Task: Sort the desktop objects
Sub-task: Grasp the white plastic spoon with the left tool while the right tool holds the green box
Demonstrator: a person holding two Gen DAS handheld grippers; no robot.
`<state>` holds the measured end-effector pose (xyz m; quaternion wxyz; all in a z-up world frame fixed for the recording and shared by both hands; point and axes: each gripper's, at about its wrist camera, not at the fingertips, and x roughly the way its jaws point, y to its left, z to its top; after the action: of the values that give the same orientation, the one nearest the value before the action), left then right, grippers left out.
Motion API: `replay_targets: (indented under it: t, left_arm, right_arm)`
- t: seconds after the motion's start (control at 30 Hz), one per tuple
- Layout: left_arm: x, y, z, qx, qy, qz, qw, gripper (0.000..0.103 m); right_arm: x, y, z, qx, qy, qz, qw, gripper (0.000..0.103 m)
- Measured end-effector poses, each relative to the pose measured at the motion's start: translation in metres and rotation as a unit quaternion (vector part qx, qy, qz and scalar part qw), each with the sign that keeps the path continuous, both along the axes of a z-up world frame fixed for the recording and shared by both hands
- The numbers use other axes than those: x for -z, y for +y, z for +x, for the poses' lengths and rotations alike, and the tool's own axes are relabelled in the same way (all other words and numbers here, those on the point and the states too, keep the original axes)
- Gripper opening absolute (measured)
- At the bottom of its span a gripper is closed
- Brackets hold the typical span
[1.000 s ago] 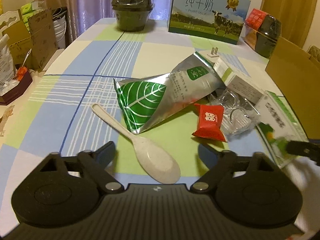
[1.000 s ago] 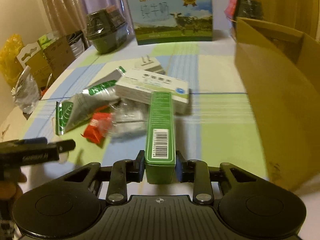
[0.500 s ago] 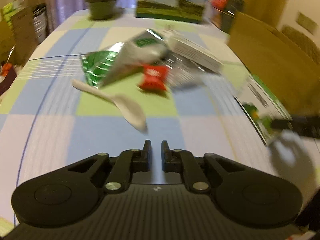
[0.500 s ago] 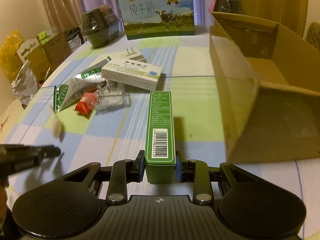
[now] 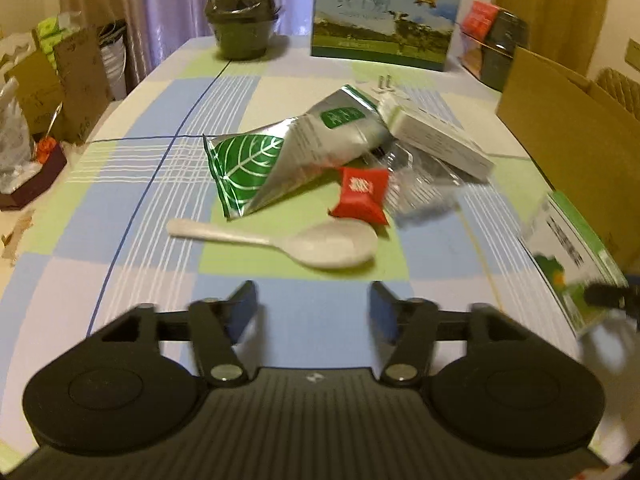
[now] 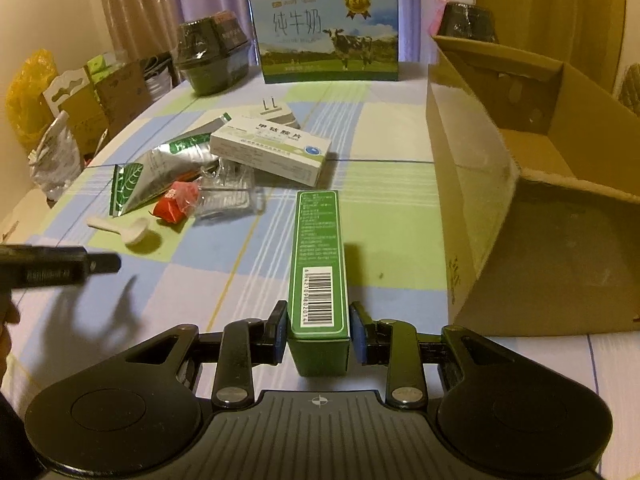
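Green carton [image 6: 319, 264]: clamped in right gripper [image 6: 319, 334], cardboard box [image 6: 472, 184] at two o'clock. Left gripper [image 5: 313, 312]: jaws reopened, spoon [image 5: 304, 241] at twelve o'clock, judged next.

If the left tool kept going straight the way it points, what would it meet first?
Most likely the white plastic spoon, lying crosswise just ahead of the open left tool. The red candy wrapper lies just beyond its bowl. The tool's height above the table is unclear, so it might pass over.
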<state>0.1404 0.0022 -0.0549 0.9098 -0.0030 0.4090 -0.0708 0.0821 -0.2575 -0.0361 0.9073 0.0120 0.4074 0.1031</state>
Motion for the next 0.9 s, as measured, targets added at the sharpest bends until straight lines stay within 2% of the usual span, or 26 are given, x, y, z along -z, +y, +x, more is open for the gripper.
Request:
replay_targets:
  t: [0.03, 0.13, 0.33, 0.4, 0.47, 0.57, 0.77, 0.9]
  left_arm:
    - [0.000, 0.000, 0.006, -0.002, -0.002, -0.005, 1.0000, 0.062]
    - [-0.002, -0.007, 0.019, -0.004, -0.019, -0.003, 0.9998, 0.065]
    - [0.004, -0.034, 0.036, 0.018, -0.048, 0.022, 0.9984, 0.064]
    - [0.009, -0.039, 0.039, 0.030, -0.050, 0.035, 0.9977, 0.060]
    - [0.013, -0.038, 0.037, 0.039, -0.049, 0.039, 0.9972, 0.042]
    - [0.016, -0.034, 0.029, 0.054, -0.042, 0.050, 0.9964, 0.023]
    - [0.013, -0.014, -0.003, 0.069, -0.033, 0.059, 0.9953, 0.015]
    - [0.008, 0.006, -0.024, 0.061, -0.018, 0.064, 0.9960, 0.015]
  right_arm:
    - [0.002, 0.000, 0.001, 0.001, 0.000, -0.001, 1.000, 0.041]
    - [0.005, 0.000, 0.006, 0.000, -0.003, -0.005, 1.000, 0.051]
    - [0.009, 0.001, 0.016, -0.006, -0.003, -0.013, 1.000, 0.056]
    - [0.011, 0.001, 0.019, -0.006, -0.002, -0.015, 1.000, 0.056]
    - [0.013, 0.001, 0.020, -0.006, -0.001, -0.014, 1.000, 0.056]
    - [0.013, 0.001, 0.021, -0.006, -0.001, -0.014, 1.000, 0.056]
    - [0.014, 0.003, 0.018, -0.010, 0.000, -0.010, 1.000, 0.056]
    - [0.011, 0.005, 0.014, -0.011, -0.003, -0.010, 1.000, 0.056]
